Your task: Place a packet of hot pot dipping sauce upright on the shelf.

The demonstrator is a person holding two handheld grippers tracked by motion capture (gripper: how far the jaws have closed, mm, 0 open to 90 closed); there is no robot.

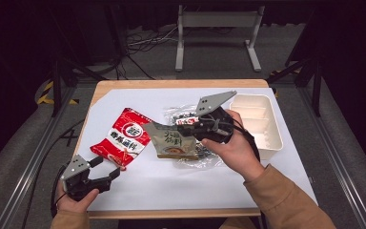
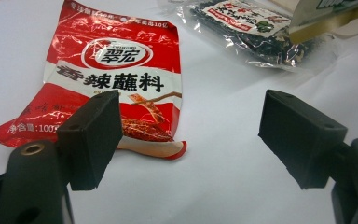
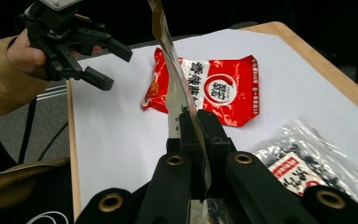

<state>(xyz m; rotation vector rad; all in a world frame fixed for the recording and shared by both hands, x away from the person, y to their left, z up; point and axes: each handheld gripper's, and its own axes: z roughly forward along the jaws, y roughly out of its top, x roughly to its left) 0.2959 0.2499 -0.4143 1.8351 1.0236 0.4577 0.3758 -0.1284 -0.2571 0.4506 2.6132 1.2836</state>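
High view: right tongs [image 1: 187, 128] clamped on the edge of a green-grey food pouch [image 1: 170, 141], pouch lifted off the white-covered table [image 1: 190, 181] and hanging out to the left of the tongs. Under and behind the pouch lies a clear packet of dark dried bits [image 1: 185, 117] with a red-and-white label, flat on the table. White plastic tray [image 1: 262, 124] sits just right of the right hand [image 1: 233, 148], at the table's right edge. Left tongs [image 1: 106, 169] at the near-left corner, jaws spread wide, nothing between them, aimed at the red sauce packet [image 1: 123, 138], which lies flat just ahead of the tips. Left gripper view: red packet ahead and left of the tongs [image 2: 191, 135], its near curled corner just beyond the left jaw, not touching; clear packet farther off, up and right. Right gripper view: jaws pressed together on the pouch, seen edge-on rising straight up from the tongs [image 3: 193, 140]; red packet beyond, clear packet low right, left tongs up left, held open above the table edge.
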